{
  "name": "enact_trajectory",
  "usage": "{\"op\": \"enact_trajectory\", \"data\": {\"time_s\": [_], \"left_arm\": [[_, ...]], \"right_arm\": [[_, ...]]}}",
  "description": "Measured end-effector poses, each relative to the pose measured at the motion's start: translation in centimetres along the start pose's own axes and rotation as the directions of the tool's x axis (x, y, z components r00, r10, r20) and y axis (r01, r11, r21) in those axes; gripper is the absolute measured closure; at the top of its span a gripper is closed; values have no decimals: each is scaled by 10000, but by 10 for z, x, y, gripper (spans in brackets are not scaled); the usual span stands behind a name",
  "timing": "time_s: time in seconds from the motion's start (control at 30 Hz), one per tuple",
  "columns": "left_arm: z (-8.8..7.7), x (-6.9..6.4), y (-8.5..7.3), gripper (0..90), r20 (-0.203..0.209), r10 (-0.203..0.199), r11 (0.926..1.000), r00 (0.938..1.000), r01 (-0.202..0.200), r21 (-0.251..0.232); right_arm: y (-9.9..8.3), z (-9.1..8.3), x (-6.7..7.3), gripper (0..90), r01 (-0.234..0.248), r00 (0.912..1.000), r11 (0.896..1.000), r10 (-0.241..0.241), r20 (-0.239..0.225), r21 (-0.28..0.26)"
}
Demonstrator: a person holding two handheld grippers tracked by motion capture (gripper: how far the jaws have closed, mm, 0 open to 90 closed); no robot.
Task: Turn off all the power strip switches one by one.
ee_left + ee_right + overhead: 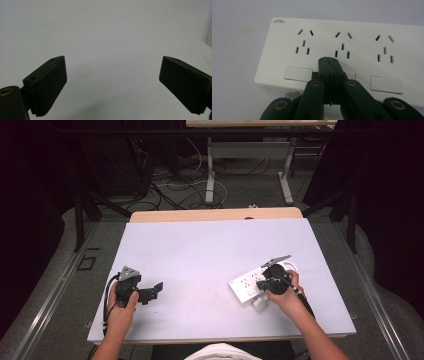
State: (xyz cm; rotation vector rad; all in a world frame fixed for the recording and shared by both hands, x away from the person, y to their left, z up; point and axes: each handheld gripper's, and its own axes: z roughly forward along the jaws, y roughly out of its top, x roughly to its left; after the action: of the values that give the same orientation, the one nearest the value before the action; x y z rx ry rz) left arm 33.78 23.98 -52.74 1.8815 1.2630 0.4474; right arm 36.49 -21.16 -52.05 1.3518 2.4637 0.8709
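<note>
Currently, a white, flat, rectangular plastic power strip point(248, 286) with three socket groups and three rocker switches along its near edge is seen lying on the table point(200, 255), covered in a pale lilac sheet, toward the right side and near the front edge. A small white plug or adapter point(259, 303) is seen just beside its near edge; in the right gripper view metal prongs point(292, 95) are glimpsed there, but what they belong to cannot be told.

The strip is judged rigid, light and smooth-skinned, so it is expected to slide on the sheet if pushed from the side. A hold across its thin long edges is judged best; the broad top face offers nothing to pinch. The switches are judged to answer to a downward press.

The right hand-held gripper point(331, 60) is held with its jaws pressed together, nothing visible between them. Its joined tip is seen over the strip's top face, just below the middle socket group point(342, 45) and at the middle switch point(350, 75), which is largely hidden; contact cannot be confirmed.

The left hand-held gripper point(112, 75) is held with jaws spread wide over bare sheet, well apart from the strip, at the table's left.
</note>
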Motion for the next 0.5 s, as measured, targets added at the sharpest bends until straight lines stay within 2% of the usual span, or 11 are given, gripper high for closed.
{"op": "enact_trajectory", "data": {"time_s": [0.5], "left_arm": [[0,0,0,77,1,-12,10000,10000,12,-8]], "right_arm": [[3,0,2,900,24,10000,10000,-24,42,65]]}}
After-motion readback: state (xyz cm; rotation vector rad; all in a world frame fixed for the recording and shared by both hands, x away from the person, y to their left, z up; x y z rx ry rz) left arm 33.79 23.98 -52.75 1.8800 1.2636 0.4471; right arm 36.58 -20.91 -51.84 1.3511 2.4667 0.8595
